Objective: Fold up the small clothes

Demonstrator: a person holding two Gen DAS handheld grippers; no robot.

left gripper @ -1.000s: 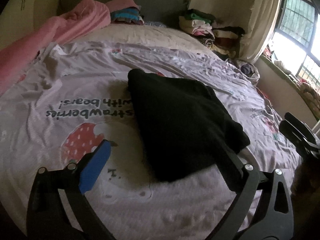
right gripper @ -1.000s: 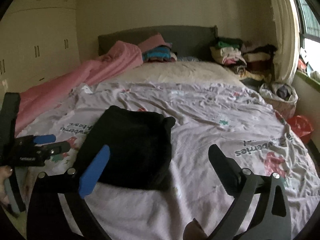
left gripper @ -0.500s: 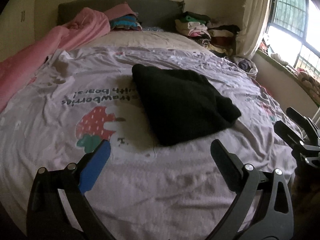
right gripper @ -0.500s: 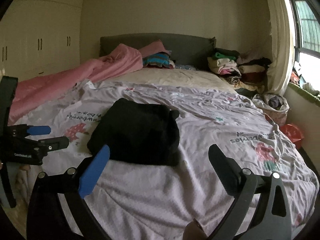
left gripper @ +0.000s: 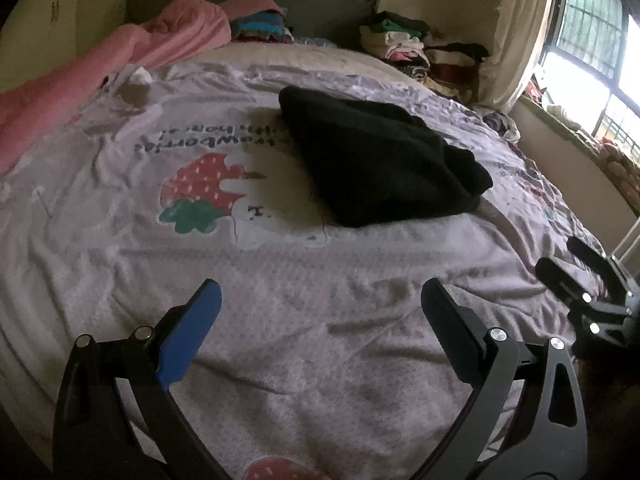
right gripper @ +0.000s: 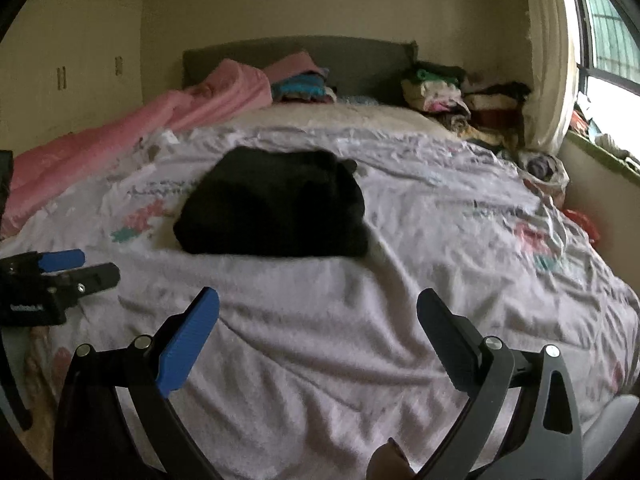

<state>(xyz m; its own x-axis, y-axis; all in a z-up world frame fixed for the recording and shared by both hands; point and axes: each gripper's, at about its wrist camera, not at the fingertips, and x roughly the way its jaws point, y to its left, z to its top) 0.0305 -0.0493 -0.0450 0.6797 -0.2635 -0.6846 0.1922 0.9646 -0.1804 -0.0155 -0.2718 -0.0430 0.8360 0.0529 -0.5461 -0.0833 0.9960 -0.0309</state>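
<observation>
A folded black garment (left gripper: 380,160) lies in the middle of the bed on the printed grey sheet (left gripper: 280,300); it also shows in the right wrist view (right gripper: 276,204). My left gripper (left gripper: 320,300) is open and empty, held back near the foot of the bed, well short of the garment. My right gripper (right gripper: 318,308) is open and empty too, also near the foot of the bed. Each gripper appears at the edge of the other's view: the right one (left gripper: 584,280), the left one (right gripper: 76,268).
A pink blanket (left gripper: 100,64) runs along the left side of the bed. Stacks of folded clothes (left gripper: 404,40) sit at the headboard's right, more (left gripper: 260,24) at its middle. A window (left gripper: 592,40) and ledge are at right, wardrobes (right gripper: 72,72) at left.
Both grippers have drawn back from the black garment toward the foot of the bed; the garment now looks smaller and farther. It stays folded in place.
</observation>
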